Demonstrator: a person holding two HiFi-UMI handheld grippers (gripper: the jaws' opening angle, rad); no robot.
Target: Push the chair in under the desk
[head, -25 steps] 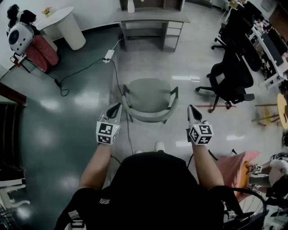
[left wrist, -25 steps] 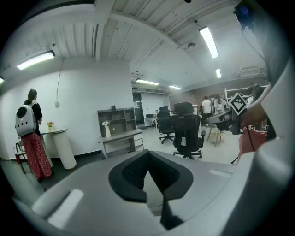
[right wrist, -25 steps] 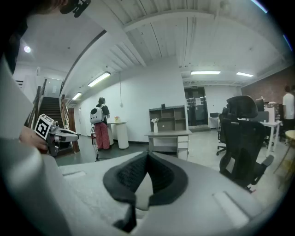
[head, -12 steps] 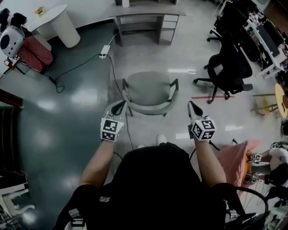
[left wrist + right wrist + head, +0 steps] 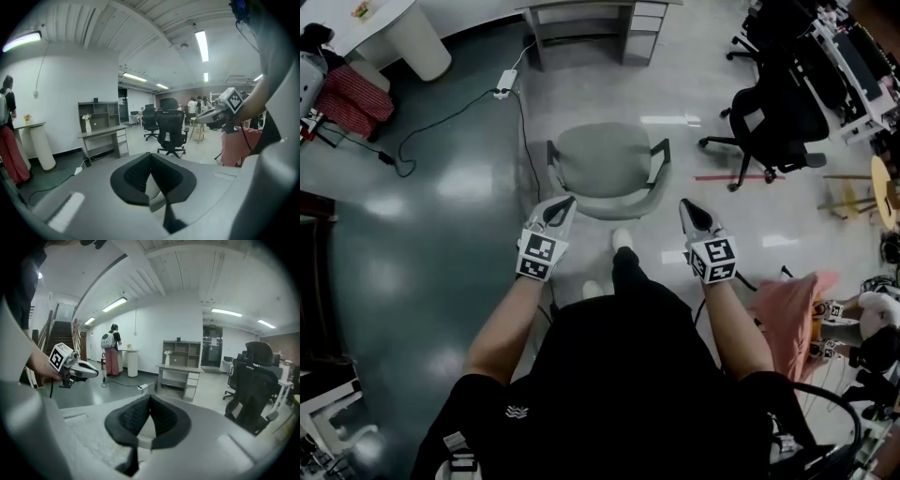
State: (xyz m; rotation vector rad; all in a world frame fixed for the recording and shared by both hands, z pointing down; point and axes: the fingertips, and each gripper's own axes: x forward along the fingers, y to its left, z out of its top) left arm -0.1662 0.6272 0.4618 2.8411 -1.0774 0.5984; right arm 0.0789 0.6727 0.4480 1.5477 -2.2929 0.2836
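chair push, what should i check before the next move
1. Left tongs shut and empty: ok.
2. Right tongs shut and empty: ok.
3. Chair back toward the person, seat toward the desk: ok.
4. Tongs in contact with the chair back: cannot tell; both tips sit near its rear corners.
5. Floor between chair and desk free of obstacles: ok.
6. Cable clear of the chair's left legs: cannot tell; it runs close beside them.
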